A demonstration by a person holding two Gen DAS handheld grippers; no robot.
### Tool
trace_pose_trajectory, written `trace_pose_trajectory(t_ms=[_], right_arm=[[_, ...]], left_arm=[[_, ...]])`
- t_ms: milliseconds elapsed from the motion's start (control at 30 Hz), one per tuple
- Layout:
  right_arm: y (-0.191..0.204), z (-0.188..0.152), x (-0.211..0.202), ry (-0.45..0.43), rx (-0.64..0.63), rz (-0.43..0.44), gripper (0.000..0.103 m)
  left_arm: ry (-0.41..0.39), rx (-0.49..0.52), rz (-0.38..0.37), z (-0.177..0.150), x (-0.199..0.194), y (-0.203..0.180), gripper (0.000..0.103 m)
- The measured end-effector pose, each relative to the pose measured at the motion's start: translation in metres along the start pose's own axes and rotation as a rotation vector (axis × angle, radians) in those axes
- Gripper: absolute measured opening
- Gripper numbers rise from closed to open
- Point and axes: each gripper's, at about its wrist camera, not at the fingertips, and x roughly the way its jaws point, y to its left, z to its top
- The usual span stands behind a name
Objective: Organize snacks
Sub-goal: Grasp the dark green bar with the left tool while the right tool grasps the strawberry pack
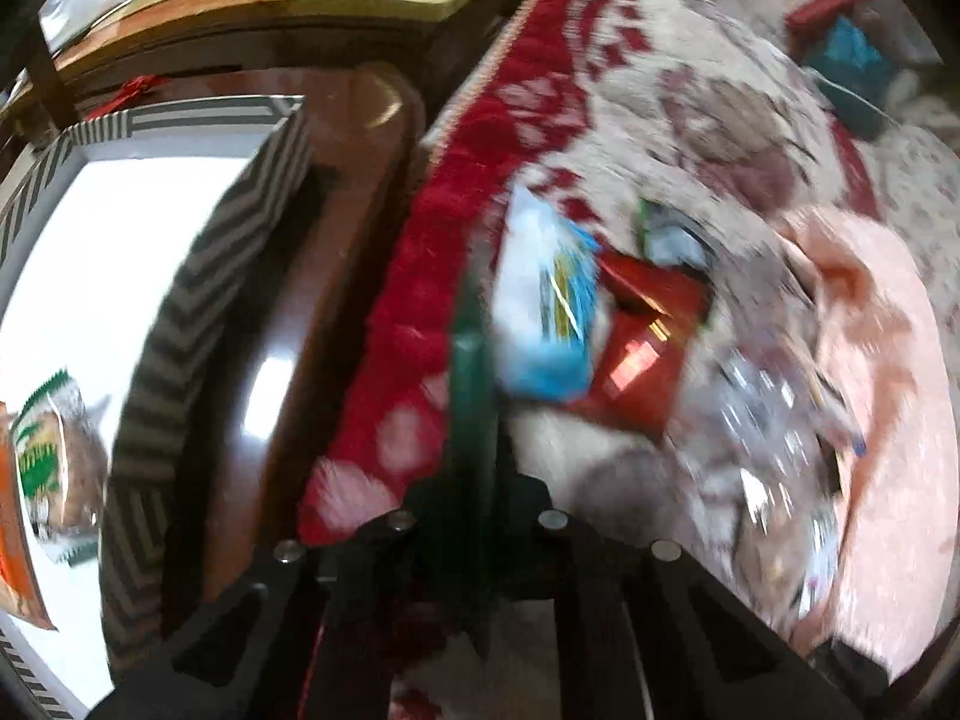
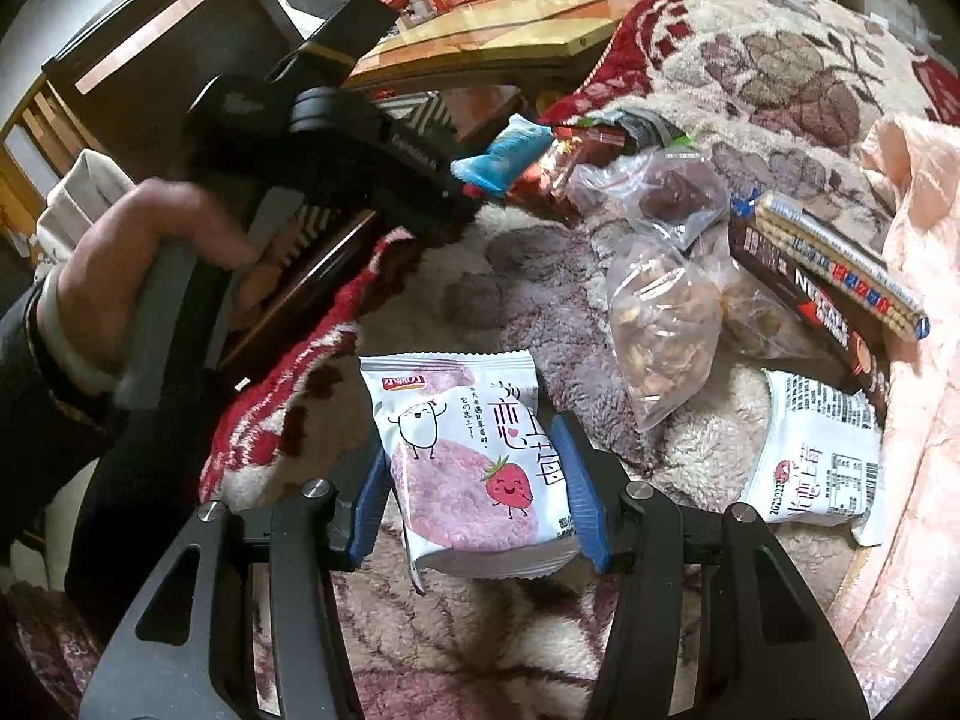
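Two packets are seen in striped white-lined box (image 1: 210, 276); most snacks left on rug (image 2: 540, 276). Right gripper (image 2: 474, 480) is clamped on pink strawberry-print cake packet (image 2: 468, 456). Left gripper (image 1: 474, 396) is clenched on blue-white wrapper (image 1: 546, 312), approx. over rug edge.

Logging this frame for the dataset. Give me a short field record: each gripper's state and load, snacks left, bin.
left gripper: shut on blue packet
right gripper: shut on strawberry packet
surface: patterned blanket
snacks left: nut bags, biscuit box, white packet, red packet
bin: striped box, beside the blanket, some snacks inside
image quality: left wrist view blurred
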Motion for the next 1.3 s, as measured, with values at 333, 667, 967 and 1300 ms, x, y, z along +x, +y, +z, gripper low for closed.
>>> trace_pose_trajectory(t_ms=[333,667,967,1300], right_arm=[[0.015,-0.014,-0.016,-0.002,-0.009,-0.049,0.051],[0.021,-0.037,-0.019,0.058,0.004,-0.144,0.051],[0.03,-0.047,-0.003,0.123,0.014,-0.151,0.053],[0.029,-0.047,0.001,0.15,0.017,-0.159,0.063]], left_arm=[[0.027,0.099,-0.151,-0.069,-0.034,-0.016,0.01],[0.124,0.136,-0.252,-0.129,-0.036,-0.015,0.019],[0.011,0.18,-0.055,-0.129,-0.065,-0.006,0.081],[0.056,0.229,0.044,-0.132,-0.027,-0.025,0.081]])
